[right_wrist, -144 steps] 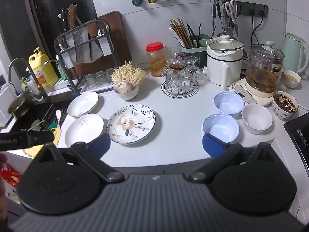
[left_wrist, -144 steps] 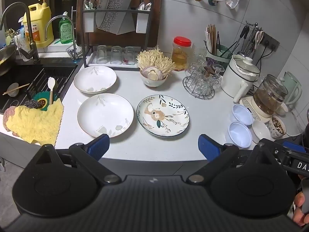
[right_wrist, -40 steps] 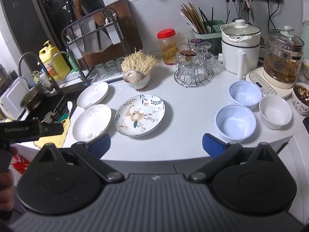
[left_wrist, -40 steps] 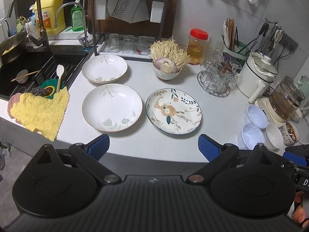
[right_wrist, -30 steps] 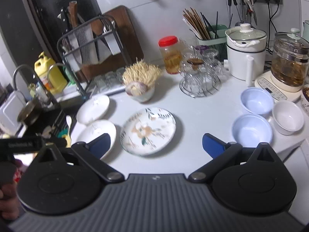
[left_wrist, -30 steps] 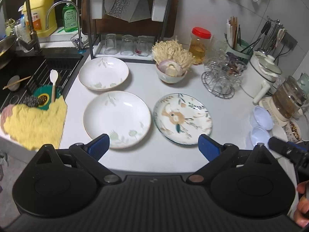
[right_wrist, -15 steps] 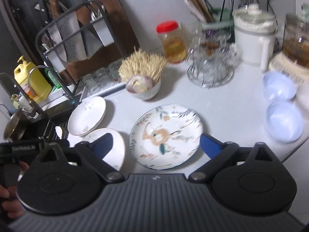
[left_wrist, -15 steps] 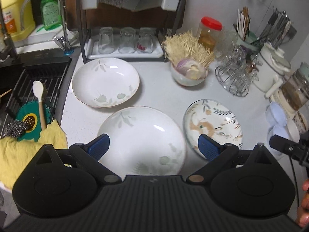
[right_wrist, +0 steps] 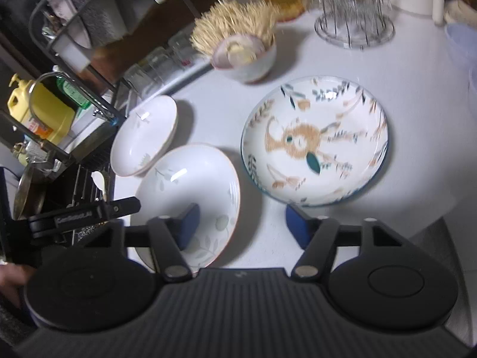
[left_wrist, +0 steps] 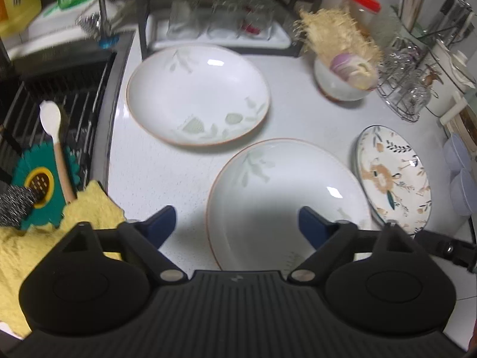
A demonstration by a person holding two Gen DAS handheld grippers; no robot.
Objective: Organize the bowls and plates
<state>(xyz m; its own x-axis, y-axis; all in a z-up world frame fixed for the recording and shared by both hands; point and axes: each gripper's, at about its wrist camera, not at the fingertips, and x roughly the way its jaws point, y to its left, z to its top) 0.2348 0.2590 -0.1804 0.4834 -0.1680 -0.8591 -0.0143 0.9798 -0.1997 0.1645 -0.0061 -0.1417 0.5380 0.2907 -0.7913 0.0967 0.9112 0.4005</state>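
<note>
**Both grippers closing over the plates on a crowded kitchen counter**

A white speckled counter (left_wrist: 155, 176) is running from a dark sink (left_wrist: 44, 98) on the left, where a white spoon (left_wrist: 55, 137) and a yellow cloth (left_wrist: 86, 211) are lying, to a wire glass rack (left_wrist: 408, 92) on the right. Along the back, a tray of upturned glasses (left_wrist: 220, 18) is standing beside a bowl of enoki mushrooms (left_wrist: 342, 68).

Three plates are sitting on the counter: the far white plate (left_wrist: 198, 94) near the sink, the near white plate (left_wrist: 286, 197) in front of it, and the floral plate (right_wrist: 314, 140) just beside that one on the right.

The left gripper (left_wrist: 235, 225) is hovering with its jaws wide and closing, straddling the near plate's left rim without the pads pressing on it. The right gripper (right_wrist: 241, 223) is closing too, its jaws about half spread; its left finger is hanging over the near white plate, its right one by the floral plate's front edge, pinching nothing.

Motion is blurring the back of the counter, the pale blue bowls (left_wrist: 460, 176) are being cut off at the edge, and the near plate's front rim is hiding behind the gripper body.
</note>
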